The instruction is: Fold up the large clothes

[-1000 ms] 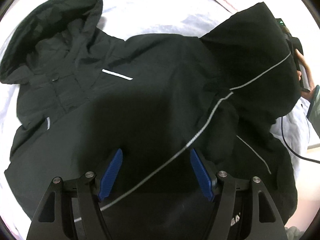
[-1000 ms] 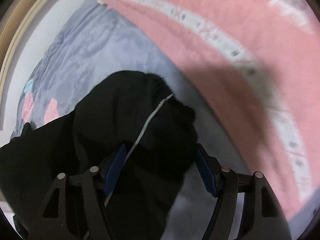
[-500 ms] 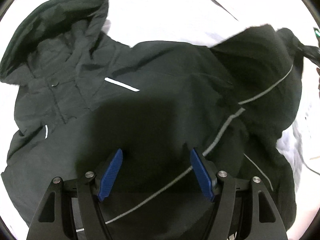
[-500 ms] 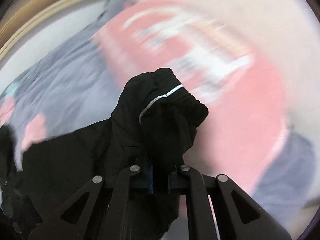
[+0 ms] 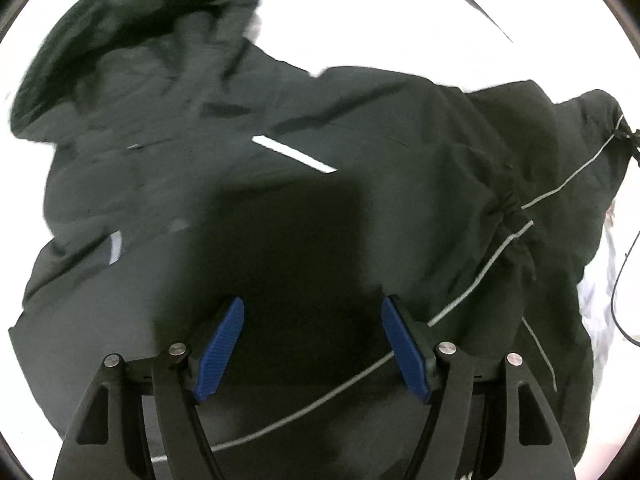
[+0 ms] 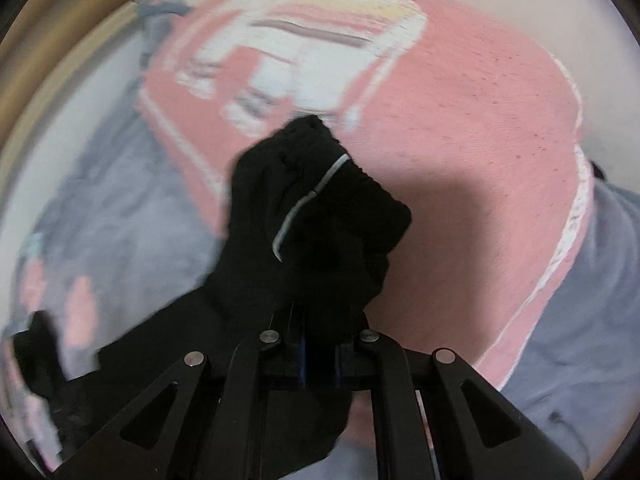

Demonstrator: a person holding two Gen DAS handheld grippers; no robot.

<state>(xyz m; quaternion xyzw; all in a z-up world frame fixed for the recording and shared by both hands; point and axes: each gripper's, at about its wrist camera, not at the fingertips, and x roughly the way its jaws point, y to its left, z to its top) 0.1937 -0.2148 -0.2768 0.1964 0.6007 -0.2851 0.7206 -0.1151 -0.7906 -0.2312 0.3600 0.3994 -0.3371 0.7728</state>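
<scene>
One black jacket [image 5: 304,184] spread on white bed sheet [image 5: 380,12]. Two tongs: left tongs [image 5: 312,344] spread above hem; right tongs [image 6: 318,356] pinching sleeve cuff [image 6: 320,200]. Pink blanket [image 6: 480,140] behind.

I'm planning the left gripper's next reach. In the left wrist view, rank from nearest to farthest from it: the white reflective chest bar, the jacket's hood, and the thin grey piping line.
From the open left gripper:
1. Thin grey piping line on the black jacket, passing just behind the right finger.
2. White reflective chest bar, ahead, slightly left of centre.
3. Black hood, far upper left.
</scene>
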